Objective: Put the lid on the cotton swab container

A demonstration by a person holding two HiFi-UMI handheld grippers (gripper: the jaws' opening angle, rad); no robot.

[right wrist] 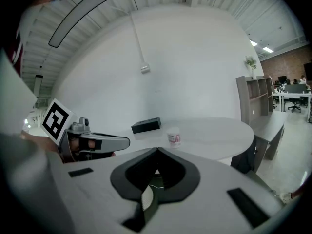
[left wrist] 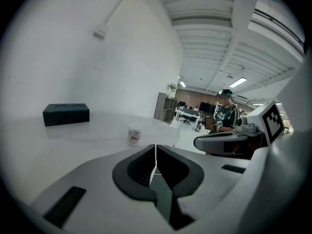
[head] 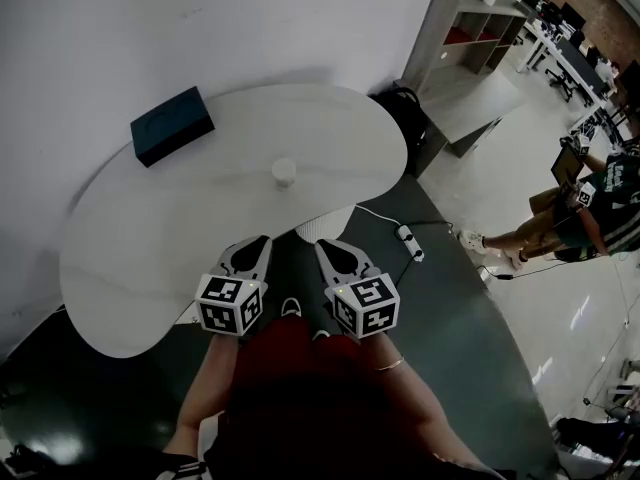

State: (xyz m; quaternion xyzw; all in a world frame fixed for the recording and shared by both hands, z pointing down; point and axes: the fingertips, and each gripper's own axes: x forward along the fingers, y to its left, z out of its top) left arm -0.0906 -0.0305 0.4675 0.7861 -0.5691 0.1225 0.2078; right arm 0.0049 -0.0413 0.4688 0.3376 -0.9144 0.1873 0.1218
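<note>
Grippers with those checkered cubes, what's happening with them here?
A person holds a left gripper and a right gripper at the near edge of a white table, both shut and empty. The swab container stands alone mid-table, touched by neither; it looks capped, though it is too small to be sure. A dark box lies farther back.

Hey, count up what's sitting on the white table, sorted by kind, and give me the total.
dark box: 1
small white container: 1
Total: 2
</note>
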